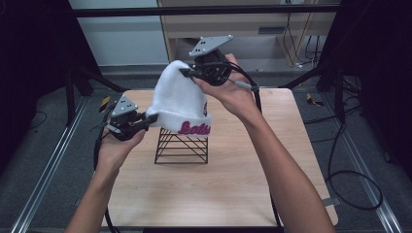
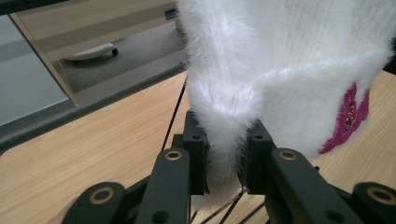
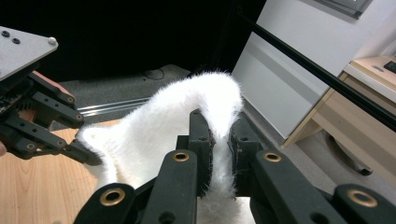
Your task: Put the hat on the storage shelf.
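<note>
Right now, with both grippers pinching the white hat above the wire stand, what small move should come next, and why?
Probably lower both together: the left gripper pinches the white hat at its brim, the right gripper near its crown, and its cuff only just reaches the top of the black wire stand.

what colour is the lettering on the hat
Magenta-pink lettering on the white hat, clearest in the high view.

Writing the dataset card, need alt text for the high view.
Two hand-held grippers hold a fluffy white hat over a black wire stand on a wooden table: the left gripper pinches its lower brim, the right gripper its top. Pink lettering marks the brim.
</note>
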Action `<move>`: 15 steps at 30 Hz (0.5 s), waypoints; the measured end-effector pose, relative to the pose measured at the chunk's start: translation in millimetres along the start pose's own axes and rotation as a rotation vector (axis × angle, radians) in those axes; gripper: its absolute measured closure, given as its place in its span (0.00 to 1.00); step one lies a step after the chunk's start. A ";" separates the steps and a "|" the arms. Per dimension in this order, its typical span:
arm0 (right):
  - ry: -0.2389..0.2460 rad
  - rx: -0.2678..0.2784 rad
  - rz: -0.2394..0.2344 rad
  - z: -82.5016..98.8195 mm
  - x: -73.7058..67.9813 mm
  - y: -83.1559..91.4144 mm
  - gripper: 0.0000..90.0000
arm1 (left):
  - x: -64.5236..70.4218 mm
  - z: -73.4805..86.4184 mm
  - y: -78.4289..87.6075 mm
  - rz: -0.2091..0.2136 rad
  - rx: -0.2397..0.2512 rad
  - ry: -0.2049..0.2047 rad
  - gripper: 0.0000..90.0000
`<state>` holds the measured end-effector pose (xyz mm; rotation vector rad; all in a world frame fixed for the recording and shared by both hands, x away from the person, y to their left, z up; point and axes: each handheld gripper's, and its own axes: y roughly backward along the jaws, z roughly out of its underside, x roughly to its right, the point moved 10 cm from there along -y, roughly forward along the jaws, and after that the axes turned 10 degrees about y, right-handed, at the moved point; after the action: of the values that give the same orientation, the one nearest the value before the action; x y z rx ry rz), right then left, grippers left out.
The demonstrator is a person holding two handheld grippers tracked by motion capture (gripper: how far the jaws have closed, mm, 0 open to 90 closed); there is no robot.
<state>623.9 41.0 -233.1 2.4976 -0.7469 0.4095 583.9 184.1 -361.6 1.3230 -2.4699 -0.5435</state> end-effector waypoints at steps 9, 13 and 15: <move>-0.007 -0.005 -0.013 9.1 0.2 -9.8 0.92 | -7.1 8.5 -11.2 -0.013 0.004 0.027 0.84; -0.007 -0.007 -0.016 12.1 -0.8 -11.4 0.92 | -7.2 12.1 -11.0 -0.010 0.004 0.028 0.84; -0.007 -0.003 -0.020 14.0 -3.0 -11.6 0.92 | -6.9 13.9 -10.0 -0.011 0.005 0.029 0.84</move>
<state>630.1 43.2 -250.3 2.5028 -0.7242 0.3929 589.1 187.4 -379.0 1.3384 -2.4440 -0.5174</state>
